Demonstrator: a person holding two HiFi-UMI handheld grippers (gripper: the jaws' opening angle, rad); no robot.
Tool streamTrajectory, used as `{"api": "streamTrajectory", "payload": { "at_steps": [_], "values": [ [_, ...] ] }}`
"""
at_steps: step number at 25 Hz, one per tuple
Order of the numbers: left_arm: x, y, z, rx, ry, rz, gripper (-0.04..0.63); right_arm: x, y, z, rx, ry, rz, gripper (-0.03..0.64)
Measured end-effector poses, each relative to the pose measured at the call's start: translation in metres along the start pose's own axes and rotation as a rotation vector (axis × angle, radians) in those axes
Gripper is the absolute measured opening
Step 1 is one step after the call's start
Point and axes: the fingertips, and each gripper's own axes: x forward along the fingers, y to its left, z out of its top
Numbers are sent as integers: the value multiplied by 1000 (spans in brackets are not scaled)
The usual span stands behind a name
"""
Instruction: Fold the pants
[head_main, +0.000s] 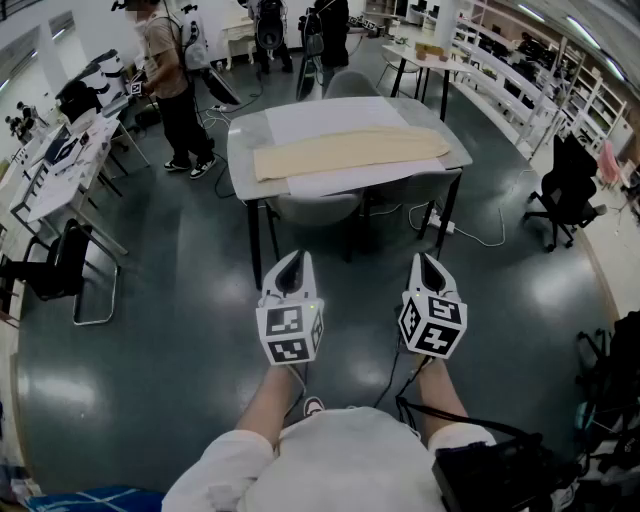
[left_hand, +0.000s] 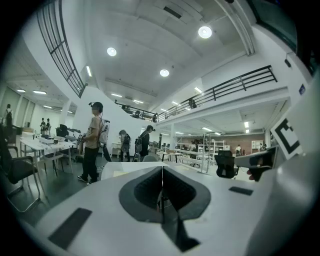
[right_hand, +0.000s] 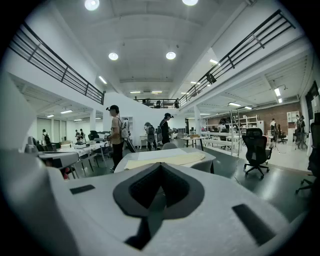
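Observation:
The beige pants (head_main: 350, 150) lie flat and stretched lengthwise on a white sheet on the grey table (head_main: 240, 150), far ahead of me. Both grippers hang over the dark floor, well short of the table and side by side. My left gripper (head_main: 292, 262) is shut with nothing in it; in the left gripper view its jaws (left_hand: 162, 170) meet in a thin seam. My right gripper (head_main: 428, 266) is also shut and holds nothing. In the right gripper view the pants (right_hand: 165, 161) show beyond the shut right gripper (right_hand: 160, 167).
A grey chair (head_main: 315, 208) is tucked under the table's near side. A person (head_main: 175, 80) stands at the back left beside desks (head_main: 60, 160). A black office chair (head_main: 565, 190) stands to the right, and a white cable (head_main: 480, 235) lies on the floor.

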Motion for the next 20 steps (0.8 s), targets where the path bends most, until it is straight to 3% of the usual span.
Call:
{"api": "streamTrajectory", "payload": {
  "at_steps": [14, 20],
  "values": [
    [10, 15, 4, 0, 8, -34, 9, 8, 12, 5, 27, -2, -22, -8],
    [21, 28, -11, 1, 33, -61, 9, 16, 12, -16, 51, 34, -74, -8]
  ]
}}
